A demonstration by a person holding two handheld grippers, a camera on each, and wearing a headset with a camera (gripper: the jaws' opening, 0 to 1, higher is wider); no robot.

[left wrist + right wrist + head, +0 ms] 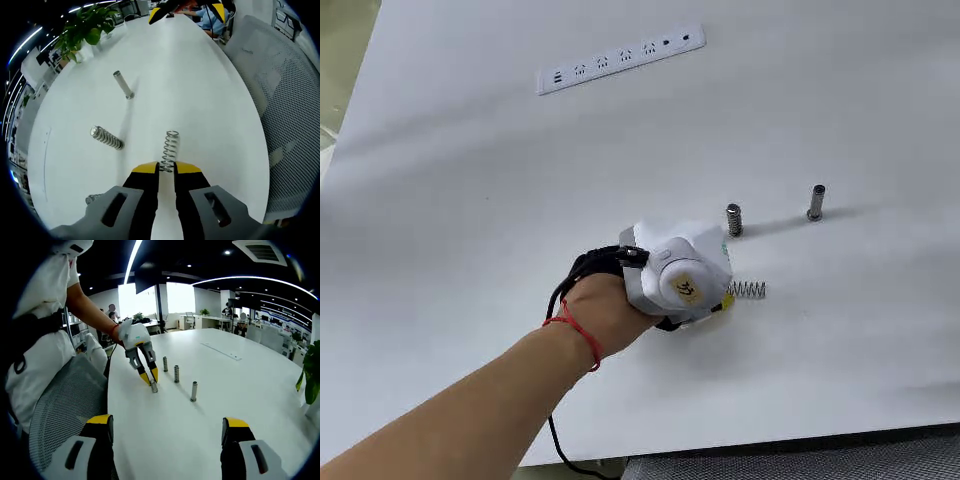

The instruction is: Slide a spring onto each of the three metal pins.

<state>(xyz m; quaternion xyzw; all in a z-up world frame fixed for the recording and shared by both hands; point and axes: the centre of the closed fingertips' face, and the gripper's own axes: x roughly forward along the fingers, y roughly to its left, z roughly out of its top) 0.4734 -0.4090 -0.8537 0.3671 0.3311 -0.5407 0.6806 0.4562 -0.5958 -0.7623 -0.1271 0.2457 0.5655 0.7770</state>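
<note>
Left claw (166, 167) grips the lying spring (170, 147) by its near end, axis pointing ahead; bare pin (123, 85) stands beyond; right claw (167, 422) is open.

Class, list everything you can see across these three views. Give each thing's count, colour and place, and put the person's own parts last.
Table: one, white, under everything.
Power strip: one, white, far side of table.
Pins with springs: two, silver, standing in a row near left gripper.
Bare pin: one, silver, standing at the row's end.
Loose spring: one, silver, on table at left gripper's tips.
Plant: one, green, by table's edge.
Mesh chair: one, grey, beside table.
Left gripper: white, yellow-tipped, shut on loose spring.
Right gripper: yellow-tipped, open, above table's edge.
Arm: one, red cord at wrist.
</note>
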